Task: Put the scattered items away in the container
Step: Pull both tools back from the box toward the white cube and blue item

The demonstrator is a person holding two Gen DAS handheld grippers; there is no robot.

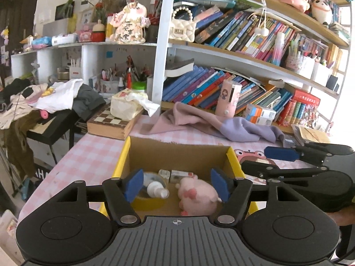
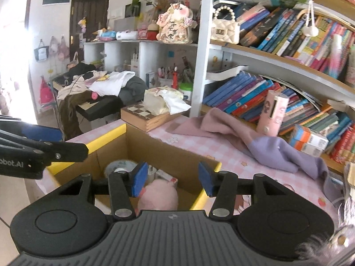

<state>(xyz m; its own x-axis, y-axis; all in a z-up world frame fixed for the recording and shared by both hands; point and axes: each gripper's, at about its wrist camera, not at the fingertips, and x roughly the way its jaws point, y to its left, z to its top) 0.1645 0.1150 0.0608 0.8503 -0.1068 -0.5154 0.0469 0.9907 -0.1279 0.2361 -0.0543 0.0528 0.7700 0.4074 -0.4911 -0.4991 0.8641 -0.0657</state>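
Note:
An open cardboard box point(image 1: 177, 155) with yellow flaps stands on the pink checked table. Inside lie a pink plush pig point(image 1: 197, 196), a yellow tape roll point(image 1: 150, 201) with a white spray bottle point(image 1: 156, 190) in it, a white charger point(image 1: 164, 174) and a small white carton point(image 1: 180, 175). My left gripper point(image 1: 176, 185) hangs open over the box, holding nothing. My right gripper point(image 2: 173, 179) is open too, above the plush pig point(image 2: 159, 195) in the box point(image 2: 168, 153), its pads apart from the toy. Each gripper shows in the other's view: right gripper point(image 1: 255, 159), left gripper point(image 2: 66, 140).
Behind the box lie a pink and purple cloth point(image 1: 210, 124), a wooden chessboard case point(image 1: 111, 122) with a tissue pack on it, a pink cylinder point(image 1: 228, 99) and orange-white cartons point(image 1: 259, 113). Bookshelves point(image 1: 244, 62) close off the back. Clothes are piled on a keyboard point(image 1: 51, 102) at the left.

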